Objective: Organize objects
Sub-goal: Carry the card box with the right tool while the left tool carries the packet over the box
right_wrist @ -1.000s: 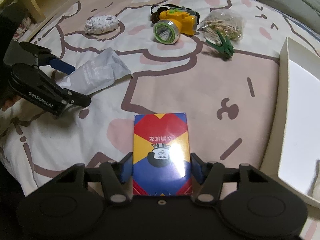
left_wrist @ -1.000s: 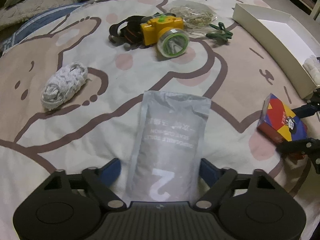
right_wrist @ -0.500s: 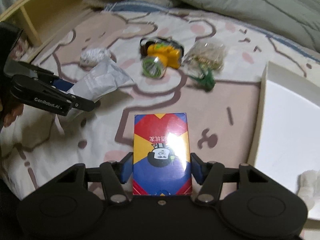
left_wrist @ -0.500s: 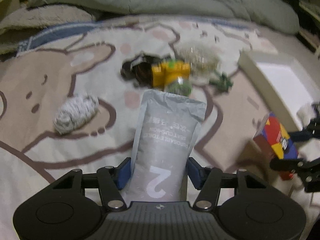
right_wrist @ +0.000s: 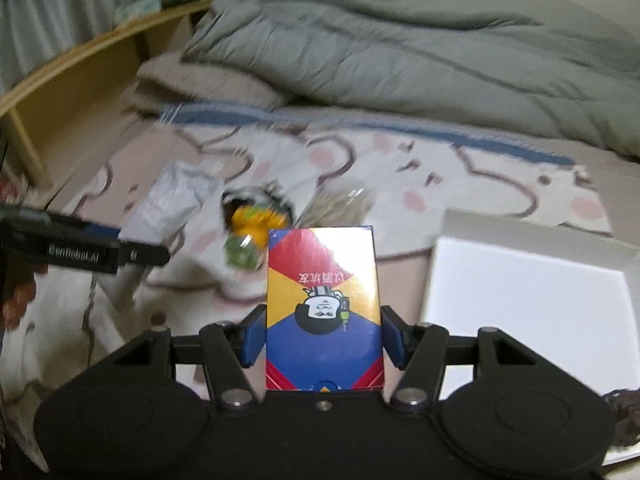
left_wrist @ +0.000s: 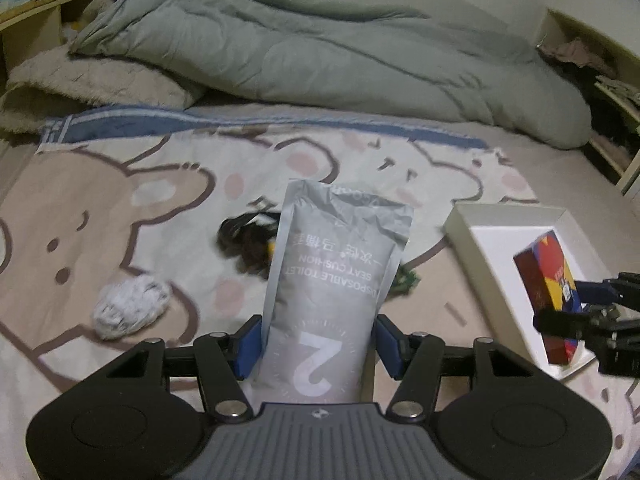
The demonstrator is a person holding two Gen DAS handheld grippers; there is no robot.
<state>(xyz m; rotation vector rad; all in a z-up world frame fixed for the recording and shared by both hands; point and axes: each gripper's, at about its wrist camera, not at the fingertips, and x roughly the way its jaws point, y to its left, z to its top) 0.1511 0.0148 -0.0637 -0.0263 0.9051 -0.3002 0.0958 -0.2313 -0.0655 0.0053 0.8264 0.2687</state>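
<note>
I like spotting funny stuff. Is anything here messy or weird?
Slightly: the grey foil pouch held in the left gripper is creased near its top. The colourful card box in the right gripper looks undamaged.

— What can you read from here?
— I read "DISPOSABLE TOILET SEAT CUSHION" and a big "2" on the grey foil pouch (left_wrist: 328, 288); "GenRobot.AI" on the black left hand-held gripper (right_wrist: 86, 254).
</note>
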